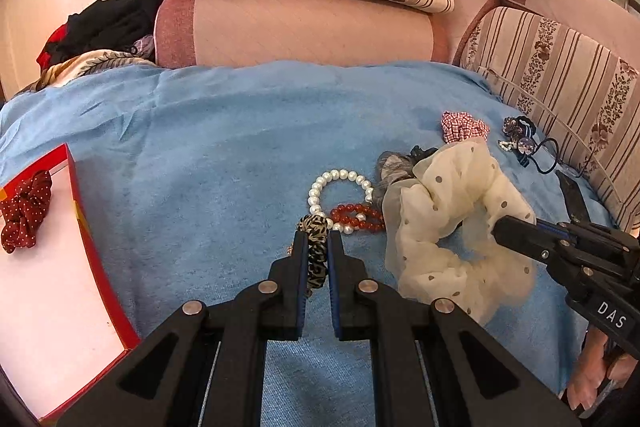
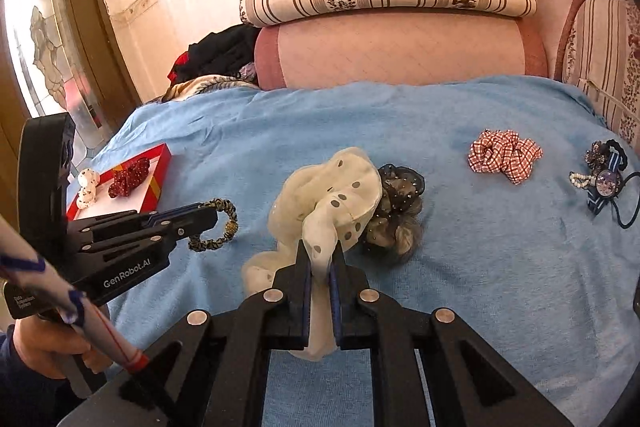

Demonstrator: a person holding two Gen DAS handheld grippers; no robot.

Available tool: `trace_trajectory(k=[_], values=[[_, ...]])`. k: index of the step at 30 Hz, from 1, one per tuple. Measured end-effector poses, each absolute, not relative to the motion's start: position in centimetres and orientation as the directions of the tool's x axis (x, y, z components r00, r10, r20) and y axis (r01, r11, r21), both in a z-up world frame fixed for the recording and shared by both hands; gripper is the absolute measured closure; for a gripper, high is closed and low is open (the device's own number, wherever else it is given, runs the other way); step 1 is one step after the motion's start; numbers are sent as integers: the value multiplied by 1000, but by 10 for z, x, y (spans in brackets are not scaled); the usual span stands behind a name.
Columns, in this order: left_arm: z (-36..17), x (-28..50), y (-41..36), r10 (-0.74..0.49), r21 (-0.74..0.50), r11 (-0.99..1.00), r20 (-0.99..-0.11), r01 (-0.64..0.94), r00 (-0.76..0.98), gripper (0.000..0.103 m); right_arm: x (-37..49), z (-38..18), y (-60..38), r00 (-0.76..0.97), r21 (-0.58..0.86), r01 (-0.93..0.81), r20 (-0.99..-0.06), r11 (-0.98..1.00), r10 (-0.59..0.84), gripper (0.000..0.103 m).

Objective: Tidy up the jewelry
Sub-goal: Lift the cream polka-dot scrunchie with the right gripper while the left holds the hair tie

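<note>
1. Nearest the left wrist lens, at six o'clock, the left gripper has its jaws closed on a leopard-print hair tie, pinched between the pads.
2. At nine o'clock in that view sits the red tray, holding a dark red dotted scrunchie.
3. Just past the left fingertips, toward twelve o'clock, a pearl bracelet and a red bead bracelet lie touching on the blue blanket.
4. At three o'clock the right gripper is clamped on a fold of the cream dotted scrunchie.
5. Further right, at two o'clock, a red checked scrunchie and a cluster of hair ties wait.
6. Judged step: both hands hold a piece, each apparently bound for the tray. Next, each load must be carried over the tray rim and let go without snagging the sheer fabric.
7. Only the right wrist view shows a white dotted piece also in the tray, at nine o'clock, and the full dark net scrunchie behind the cream one; it hides both bracelets.
8. Only the left wrist view shows the bracelets, and how much of the cream scrunchie trails on the blanket.
</note>
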State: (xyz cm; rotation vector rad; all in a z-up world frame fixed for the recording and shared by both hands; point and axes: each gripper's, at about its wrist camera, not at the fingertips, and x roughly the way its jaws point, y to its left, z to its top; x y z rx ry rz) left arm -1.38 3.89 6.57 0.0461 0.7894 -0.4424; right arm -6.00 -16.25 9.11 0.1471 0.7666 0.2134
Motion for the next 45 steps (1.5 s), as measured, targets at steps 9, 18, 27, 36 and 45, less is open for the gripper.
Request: trace_trajectory(k=[9, 18, 27, 36, 45], values=[[71, -18, 35, -339, -78, 916, -678, 395, 652, 94, -64, 96, -163, 727, 225, -142, -638, 964, 256, 95], [72, -23, 30, -295, -5, 921, -666, 391, 686, 94, -66, 96, -163, 734, 233, -142, -627, 962, 260, 95], [71, -25, 28, -274, 32, 920, -660, 390, 700, 94, -67, 96, -162, 735, 229, -146, -626, 962, 260, 95], [70, -25, 27, -270, 35, 921, -662, 388, 699, 94, -68, 97, -160, 734, 227, -152, -626, 962, 264, 94], [69, -24, 28, -271, 33, 920, -663, 390, 697, 94, -67, 95, -159, 734, 218, -148, -629, 965, 255, 95]])
